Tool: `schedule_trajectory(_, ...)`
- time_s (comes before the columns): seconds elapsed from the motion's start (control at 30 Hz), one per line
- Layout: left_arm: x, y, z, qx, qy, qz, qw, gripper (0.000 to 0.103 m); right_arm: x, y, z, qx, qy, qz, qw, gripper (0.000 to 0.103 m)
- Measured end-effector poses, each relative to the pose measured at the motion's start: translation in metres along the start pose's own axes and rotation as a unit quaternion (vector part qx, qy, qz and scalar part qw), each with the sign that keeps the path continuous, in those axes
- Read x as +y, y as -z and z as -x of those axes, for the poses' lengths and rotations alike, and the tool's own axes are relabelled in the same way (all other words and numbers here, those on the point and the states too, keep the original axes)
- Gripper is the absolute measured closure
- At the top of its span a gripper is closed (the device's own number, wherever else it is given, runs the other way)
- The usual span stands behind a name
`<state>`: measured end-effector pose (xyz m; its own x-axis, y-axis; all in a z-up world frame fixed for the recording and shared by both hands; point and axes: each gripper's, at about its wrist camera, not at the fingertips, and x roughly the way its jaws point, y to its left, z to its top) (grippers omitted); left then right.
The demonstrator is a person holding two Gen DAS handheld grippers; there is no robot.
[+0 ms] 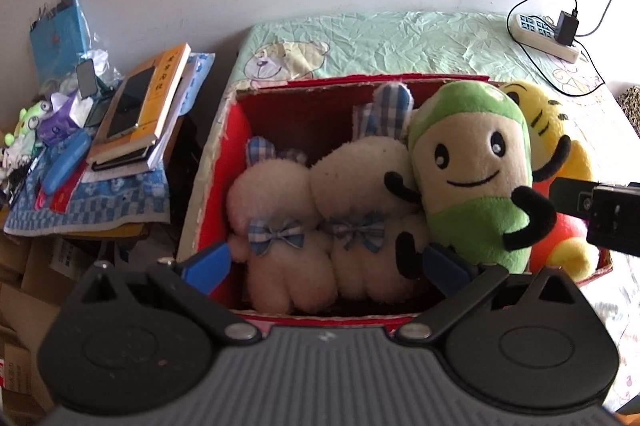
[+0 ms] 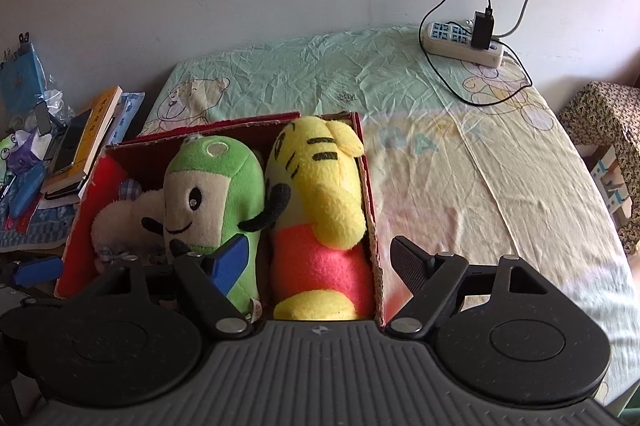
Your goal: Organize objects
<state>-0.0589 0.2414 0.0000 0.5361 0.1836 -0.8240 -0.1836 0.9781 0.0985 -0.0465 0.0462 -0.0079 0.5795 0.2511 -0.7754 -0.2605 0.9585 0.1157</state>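
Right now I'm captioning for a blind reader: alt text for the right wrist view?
A red cardboard box on a bed holds a green plush toy and a yellow tiger plush; the open right gripper hovers above them.

A red box [image 2: 370,210] sits on a bed covered by a pale green and cream sheet [image 2: 460,162]. Inside it, a green plush [image 2: 212,186] stands beside a yellow tiger plush [image 2: 320,194], with a white plush [image 2: 124,218] tucked at the left. The right gripper [image 2: 320,264] hovers above the box's near edge, jaws spread wide with nothing pressed between them. A power strip [image 2: 460,42] lies near the wall, and books [image 2: 86,142] are stacked at the left.
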Motion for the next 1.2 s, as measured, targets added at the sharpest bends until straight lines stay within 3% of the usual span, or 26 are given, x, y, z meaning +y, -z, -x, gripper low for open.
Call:
schedule_trajectory(0.37,0.001,0.001,-0.006,-0.001,0.003,-0.006,1.0000,0.001,0.002,-0.001,-0.008,-0.004,0.023,0.003,1.000,0.023)
schedule_trajectory(1.2,0.007,0.016,0.004,0.001,0.009,-0.017,0.9998,0.001,0.011,0.015,0.004,0.000,0.021,-0.011,1.000,0.022)
